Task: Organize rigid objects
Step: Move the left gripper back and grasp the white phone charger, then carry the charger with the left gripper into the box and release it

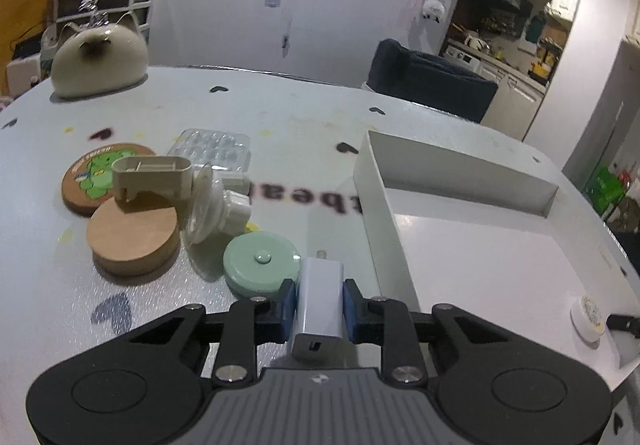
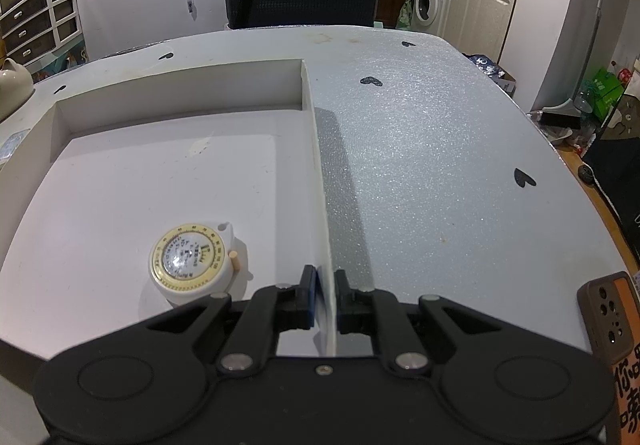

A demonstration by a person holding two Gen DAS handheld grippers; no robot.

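Observation:
My left gripper (image 1: 319, 307) is shut on a white USB charger plug (image 1: 320, 297), both blue pads pressed against its sides, low over the table beside a mint-green round case (image 1: 260, 265). To its right stands a shallow white box (image 1: 384, 213). My right gripper (image 2: 324, 299) is shut on the right wall of that white box (image 2: 320, 185), one finger inside and one outside. Within the box lies a round white tape measure (image 2: 192, 263), which also shows at the right edge of the left wrist view as a white tape measure (image 1: 587, 319).
Left of the charger lie a wooden disc (image 1: 134, 241), a cartoon coaster (image 1: 100, 175), a beige plastic housing (image 1: 154, 181), a clear suction cup piece (image 1: 208, 205) and a clear blister tray (image 1: 212, 149). A cat-shaped ceramic (image 1: 100, 59) sits far left. A dark chair (image 2: 300, 1) stands behind the table.

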